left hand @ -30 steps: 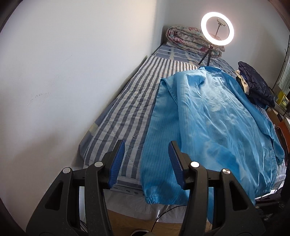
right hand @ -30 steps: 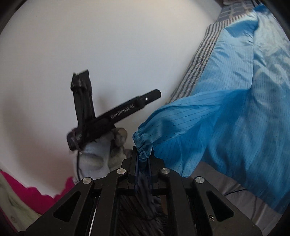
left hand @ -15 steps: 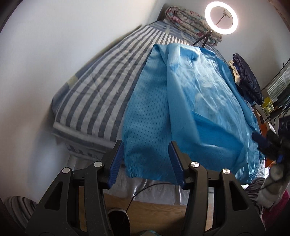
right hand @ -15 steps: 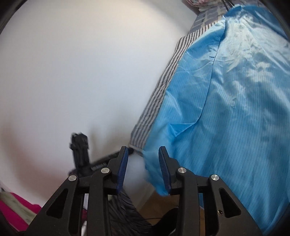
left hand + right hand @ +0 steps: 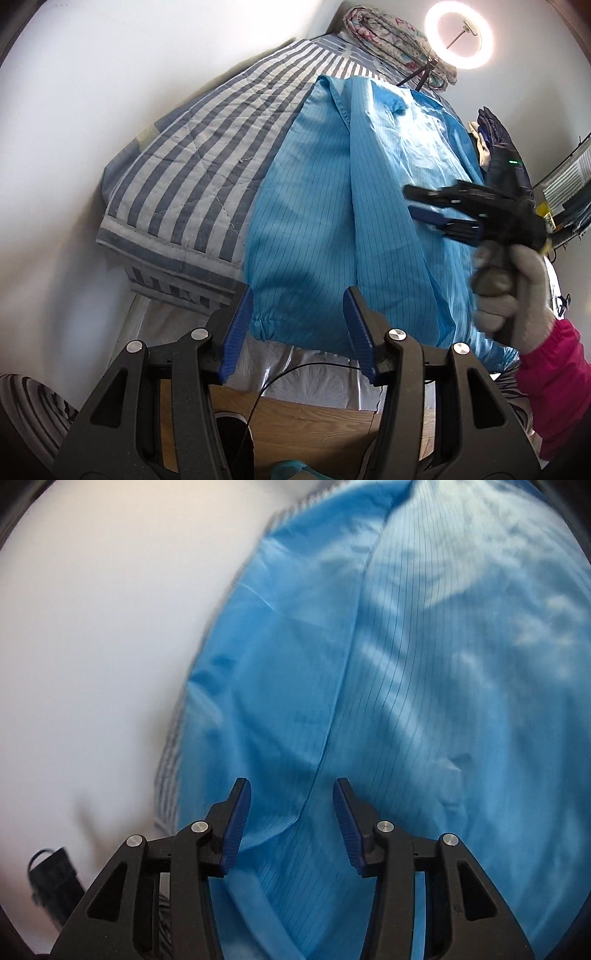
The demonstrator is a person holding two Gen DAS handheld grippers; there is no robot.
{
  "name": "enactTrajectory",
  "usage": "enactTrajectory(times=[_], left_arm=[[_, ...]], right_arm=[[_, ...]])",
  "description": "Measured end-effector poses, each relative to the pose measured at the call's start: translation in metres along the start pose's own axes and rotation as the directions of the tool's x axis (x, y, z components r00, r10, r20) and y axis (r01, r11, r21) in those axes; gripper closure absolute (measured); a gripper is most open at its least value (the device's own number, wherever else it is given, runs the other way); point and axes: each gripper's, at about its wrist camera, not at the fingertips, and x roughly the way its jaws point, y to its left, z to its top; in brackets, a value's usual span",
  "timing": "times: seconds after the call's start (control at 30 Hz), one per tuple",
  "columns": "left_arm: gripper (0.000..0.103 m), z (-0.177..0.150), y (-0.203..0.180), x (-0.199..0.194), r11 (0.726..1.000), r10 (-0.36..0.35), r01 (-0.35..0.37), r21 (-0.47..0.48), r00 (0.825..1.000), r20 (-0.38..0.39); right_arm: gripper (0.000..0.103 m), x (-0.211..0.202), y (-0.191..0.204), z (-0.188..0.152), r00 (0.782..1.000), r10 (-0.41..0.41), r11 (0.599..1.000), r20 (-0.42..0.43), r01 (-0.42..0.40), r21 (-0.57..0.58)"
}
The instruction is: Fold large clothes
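A large light-blue pinstriped garment (image 5: pixel 343 206) lies spread along the striped bed, one sleeve folded over its body, the gathered cuff (image 5: pixel 266 326) hanging past the near bed edge. My left gripper (image 5: pixel 297 328) is open and empty, just in front of that cuff. My right gripper (image 5: pixel 291 812) is open and empty, hovering close over the garment (image 5: pixel 424 701); it also shows in the left wrist view (image 5: pixel 436 210), held by a gloved hand over the garment's right side.
The bed has a grey-striped quilt (image 5: pixel 192 155) against a white wall (image 5: pixel 74 110). A ring light on a tripod (image 5: pixel 458 35), a rolled floral blanket (image 5: pixel 388 33) and dark clothes (image 5: pixel 495 136) sit at the far end. Wooden floor (image 5: pixel 314 424) and a cable lie below.
My right gripper let go of the sleeve cuff, opened and swung over the garment. My left gripper moved nearer the bed's end, staying open.
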Motion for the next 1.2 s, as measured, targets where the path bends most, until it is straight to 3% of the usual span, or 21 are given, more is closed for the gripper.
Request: enactTrajectory(times=[0.03, 0.13, 0.23, 0.37, 0.5, 0.67, 0.8, 0.83, 1.03, 1.2], left_arm=[[0.051, 0.0, 0.0, 0.0, 1.0, 0.001, -0.001, 0.002, 1.0, 0.0], [0.051, 0.0, -0.001, 0.002, 1.0, 0.001, -0.001, 0.006, 1.0, -0.005], [0.051, 0.0, -0.005, 0.004, 1.0, -0.003, 0.003, 0.013, 1.0, -0.007], [0.051, -0.001, -0.009, 0.004, 1.0, -0.012, 0.012, 0.028, 1.0, -0.005], [0.051, -0.004, -0.018, 0.009, 0.998, -0.039, 0.04, 0.049, 0.999, -0.023], [0.051, -0.01, -0.032, 0.021, 0.994, -0.084, 0.088, 0.062, 0.994, -0.064], [0.051, -0.02, -0.036, 0.034, 0.992, -0.118, 0.123, 0.035, 0.987, -0.113], [0.051, -0.024, -0.036, 0.038, 0.991, -0.127, 0.132, 0.029, 0.984, -0.126], [0.051, -0.036, -0.046, 0.059, 0.987, -0.155, 0.16, 0.016, 0.974, -0.162], [0.051, -0.038, -0.056, 0.071, 0.984, -0.168, 0.174, 0.027, 0.974, -0.153]], right_arm=[[0.059, 0.005, 0.001, 0.0, 1.0, -0.007, 1.0, 0.004, 0.007, 0.004], [0.102, 0.011, 0.007, 0.005, 0.999, 0.025, 1.0, 0.02, -0.025, -0.003], [0.102, 0.006, 0.014, 0.006, 0.999, 0.009, 1.0, 0.047, -0.008, -0.029], [0.103, -0.043, 0.021, 0.001, 0.991, -0.023, 0.995, 0.129, 0.035, -0.09], [0.103, -0.097, 0.009, -0.003, 0.965, -0.165, 0.977, 0.202, 0.188, -0.102], [0.1, -0.11, -0.008, -0.008, 0.944, -0.297, 0.94, 0.147, 0.316, -0.131], [0.1, -0.097, -0.001, -0.018, 0.867, -0.468, 0.838, 0.17, 0.497, -0.227], [0.1, -0.1, 0.006, -0.02, 0.868, -0.46, 0.835, 0.184, 0.494, -0.243], [0.098, -0.092, 0.048, 0.005, 0.924, -0.319, 0.862, 0.21, 0.375, -0.341], [0.078, -0.069, 0.094, 0.044, 0.949, -0.236, 0.867, 0.209, 0.303, -0.395]])
